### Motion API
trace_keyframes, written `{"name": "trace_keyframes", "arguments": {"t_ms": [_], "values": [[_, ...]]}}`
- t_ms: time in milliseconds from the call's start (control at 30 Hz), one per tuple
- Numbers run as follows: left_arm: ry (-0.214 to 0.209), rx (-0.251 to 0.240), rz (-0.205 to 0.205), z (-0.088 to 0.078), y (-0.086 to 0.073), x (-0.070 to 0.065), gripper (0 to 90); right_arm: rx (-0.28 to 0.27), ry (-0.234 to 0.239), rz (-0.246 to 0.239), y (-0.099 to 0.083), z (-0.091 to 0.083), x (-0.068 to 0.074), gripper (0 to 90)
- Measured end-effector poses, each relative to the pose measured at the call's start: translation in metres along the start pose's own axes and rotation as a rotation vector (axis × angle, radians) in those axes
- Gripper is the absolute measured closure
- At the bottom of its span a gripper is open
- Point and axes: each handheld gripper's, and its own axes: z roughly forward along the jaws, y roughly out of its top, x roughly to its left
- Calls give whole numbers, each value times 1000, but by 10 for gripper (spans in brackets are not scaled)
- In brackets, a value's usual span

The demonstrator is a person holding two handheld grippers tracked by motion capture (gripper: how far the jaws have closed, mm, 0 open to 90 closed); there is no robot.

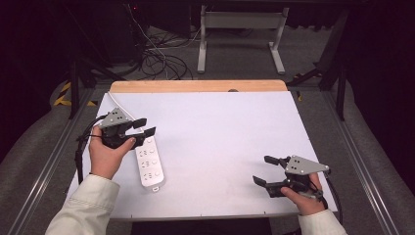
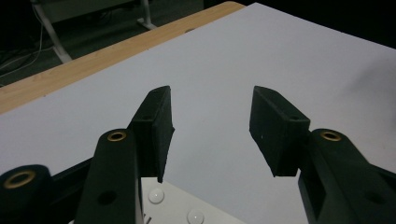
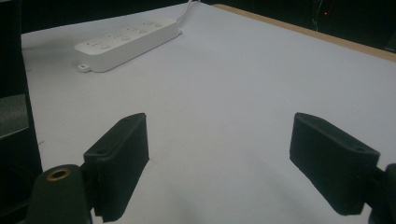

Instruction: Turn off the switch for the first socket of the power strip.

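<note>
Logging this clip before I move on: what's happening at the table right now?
A person sits at a white-covered table with a hand-held gripper in each hand. The left hand-held gripper is open and held over the far end of a white power strip, not gripping it. The right hand-held gripper is also open, holds nothing, and sits over bare table near the front right corner, well apart from the strip. The strip lies flat at the left side of the table.

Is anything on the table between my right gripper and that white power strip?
Nothing visible. From the right gripper to the power strip lies bare white table. The left gripper hovers open at the strip's far end.
</note>
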Motion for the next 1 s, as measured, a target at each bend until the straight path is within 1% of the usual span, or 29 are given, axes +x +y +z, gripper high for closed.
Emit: {"name": "trace_keyframes", "arguments": {"t_ms": [33, 67, 133, 167, 200, 233, 267, 300, 333, 367, 400, 433, 467, 533, 567, 633, 667, 700, 733, 800, 833, 867, 900, 933, 1000], "values": [[-7, -1, -8, 1, 0, 0, 497, 0, 0, 0, 0, 0, 0, 198], [-4, -5, -13, 1, 0, 0, 505, 0, 0, 1, 0, 0, 0, 198], [-2, 0, -12, 2, -1, 2, 563, -1, 0, 1, 0, 0, 0, 198], [-10, 8, -16, 3, -1, 3, 601, 0, 0, 1, 0, 0, 0, 198], [-7, 15, -5, 3, -2, 4, 635, 0, 0, 1, 0, 0, 0, 198], [-12, 21, -3, 4, -2, 5, 664, 0, 0, 1, 0, 0, 0, 198], [-16, 28, 6, 5, -3, 7, 664, 0, 0, 1, 0, 0, 0, 198], [-16, 36, 6, 6, -4, 8, 727, 0, 1, 1, 0, 0, 0, 198], [-11, 46, 14, 6, -4, 10, 754, 0, 0, 1, 0, 0, 0, 197], [-12, 51, 9, 7, -5, 11, 754, 0, 0, 1, 0, 0, 0, 197], [-4, 61, 14, 8, -6, 13, 822, 0, 0, 1, 0, 0, 0, 198], [-7, 70, 8, 9, -7, 14, 853, 0, 0, 1, 0, 0, 0, 198], [-6, 80, 10, 9, -7, 16, 853, 0, 0, 1, 0, 0, 0, 198], [-13, 97, -2, 12, -9, 17, 898, 1, -1, 1, 0, 0, 0, 198], [-7, 106, 2, 13, -9, 18, 899, 1, -1, 1, 0, 0, 0, 197], [-9, 124, -10, 15, -10, 20, 899, 2, -1, 0, 0, 0, 0, 197], [0, 131, -3, 16, -10, 21, 900, 2, -1, 0, 0, 0, 0, 198], [-8, 140, -15, 18, -11, 21, 900, 2, -1, 0, 0, 0, 0, 198], [-3, 146, -23, 19, -11, 22, 900, 1, -1, 0, 0, 0, 0, 198], [1, 167, -17, 22, -12, 24, 900, 2, -1, -1, -1, 0, 0, 198], [5, 174, -21, 23, -13, 24, 900, 3, 0, -2, -1, 0, 0, 198], [-1, 187, -32, 25, -13, 24, 900, 3, 0, -2, -1, 0, 0, 198], [11, 198, -18, 26, -14, 25, 900, 3, 0, -2, -1, 0, 0, 198], [-3, 208, -36, 28, -15, 24, 900, 4, -1, -2, -1, 0, 0, 198], [0, 230, -39, 31, -16, 25, 900, 1, 0, -1, -1, 0, -1, 197]]}}
